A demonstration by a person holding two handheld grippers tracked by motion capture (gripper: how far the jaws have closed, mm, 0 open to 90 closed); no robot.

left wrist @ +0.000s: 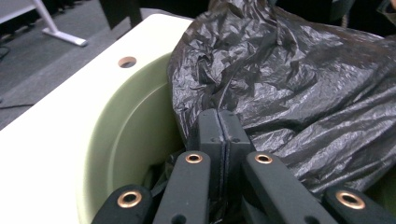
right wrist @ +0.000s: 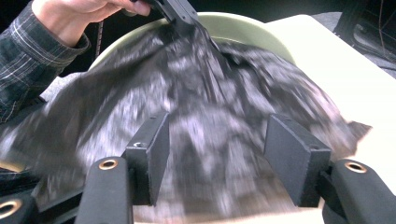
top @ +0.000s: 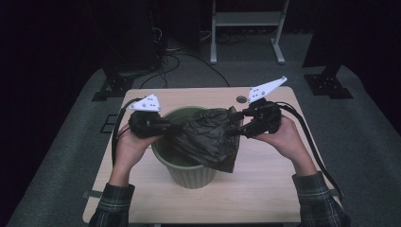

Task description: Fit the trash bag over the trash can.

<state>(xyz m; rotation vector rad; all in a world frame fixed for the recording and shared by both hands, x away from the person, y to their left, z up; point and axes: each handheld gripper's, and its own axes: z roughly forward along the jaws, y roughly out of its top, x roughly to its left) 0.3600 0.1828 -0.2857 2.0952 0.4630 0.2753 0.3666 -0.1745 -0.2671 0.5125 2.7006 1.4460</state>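
Black crinkled plastic bag (top: 210,137) is being pinched between the closed jaws of the left gripper (left wrist: 218,126), draped over the pale green round bin (top: 189,175). Ahead of the right gripper (right wrist: 215,158), jaws are being held wide apart, gripping nothing. Lining seems unfinished; the rim is not yet covered.

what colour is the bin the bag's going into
Pale green; the bin shows it best in the high view, under the black bag.

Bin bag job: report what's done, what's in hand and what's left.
Done: the black bag lies across the green bin's mouth. In hand: the left gripper is pinched shut on the bag's edge, while the right gripper is open at the bag's other side. Left: spreading the bag and folding it over the rim; most rim is bare.
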